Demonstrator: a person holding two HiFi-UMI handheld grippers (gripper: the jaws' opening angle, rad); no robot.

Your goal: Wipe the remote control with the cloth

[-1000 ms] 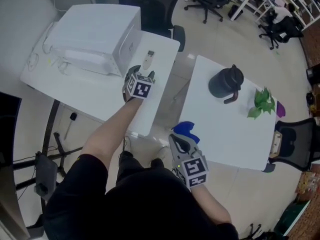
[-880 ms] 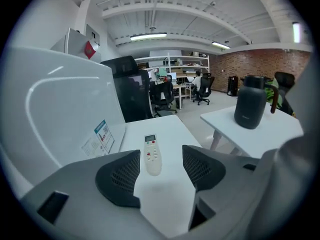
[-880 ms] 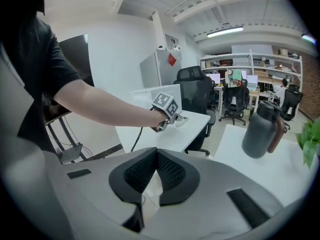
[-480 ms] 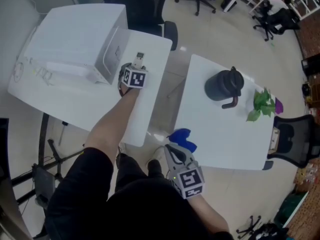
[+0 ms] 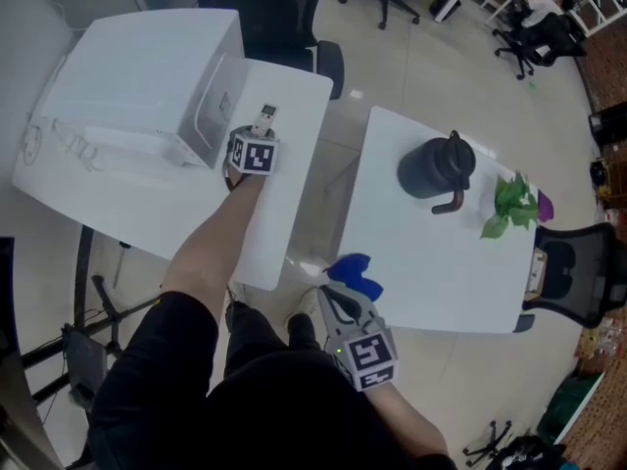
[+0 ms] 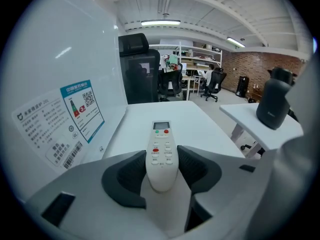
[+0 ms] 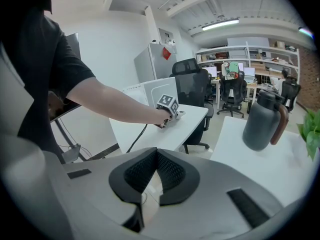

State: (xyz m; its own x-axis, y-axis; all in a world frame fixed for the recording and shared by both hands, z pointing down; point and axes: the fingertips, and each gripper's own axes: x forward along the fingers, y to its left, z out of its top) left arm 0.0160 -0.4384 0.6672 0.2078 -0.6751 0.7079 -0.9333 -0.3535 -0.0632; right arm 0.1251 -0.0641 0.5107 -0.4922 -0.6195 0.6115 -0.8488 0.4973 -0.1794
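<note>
White plastic fills the left gripper [image 6: 161, 160]: its jaws have just been closing, and its two dark, ribbed pads now press on either side of the remote control [image 6: 161, 146]. The remote's rounded near end sits between them, and the rest lies flat on the left table [image 5: 304, 145], just beside a big white boxy appliance [image 5: 137, 71] with a printed label. The remote is a single slim, smooth bar with a small screen at its far end and rows of little buttons, one green and a few red. The right gripper [image 7: 156, 153] is closed, its textured pads meeting at the tips. Its own view shows nothing blue there, yet the head view has the one blue cloth [image 5: 355, 270], soft and crumpled, right at its tip by the near corner of the right table [image 5: 441, 253]; whether it is pinched cannot be told. Two white tabletops stand apart, and on the right one are a single dark matte jug [image 5: 431, 164] with a curved handle and one leafy green plant [image 5: 509, 204].
</note>
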